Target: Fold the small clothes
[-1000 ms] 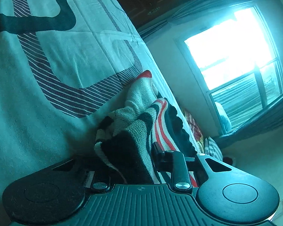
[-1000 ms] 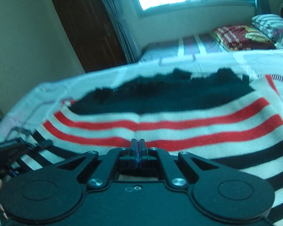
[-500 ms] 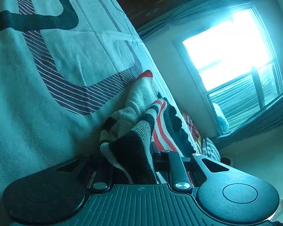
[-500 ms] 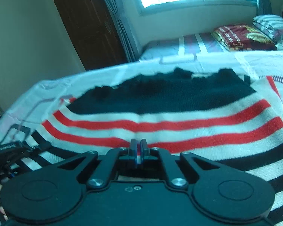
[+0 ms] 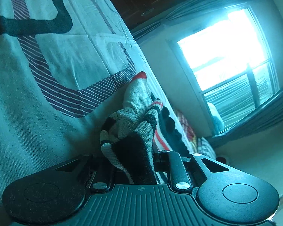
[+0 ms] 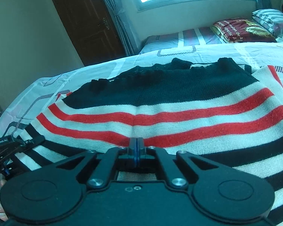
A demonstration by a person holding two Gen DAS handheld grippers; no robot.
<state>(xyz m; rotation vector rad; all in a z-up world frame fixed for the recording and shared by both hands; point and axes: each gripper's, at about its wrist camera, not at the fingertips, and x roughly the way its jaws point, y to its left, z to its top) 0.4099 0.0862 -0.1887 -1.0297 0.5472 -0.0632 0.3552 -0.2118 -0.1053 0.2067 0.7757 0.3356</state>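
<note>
- Sweater (image 6: 160, 113) spread on the bed (image 6: 264, 54), filling the frame's middle
- Left gripper (image 5: 134, 162) clamped on a bunched edge; right gripper (image 6: 135, 146) pinched together on the near hem
- Step looks like starting a fold; next, lift both edges evenly toward the frame's top

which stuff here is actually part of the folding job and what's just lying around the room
Part of the job:
- striped knit garment, spread on the bed sheet
- left gripper, shut on a bunched edge of the garment
- right gripper, shut at the garment's near edge

Just lying about:
- folded red blanket
- striped pillow
- wooden door
- curtain
- window
</note>
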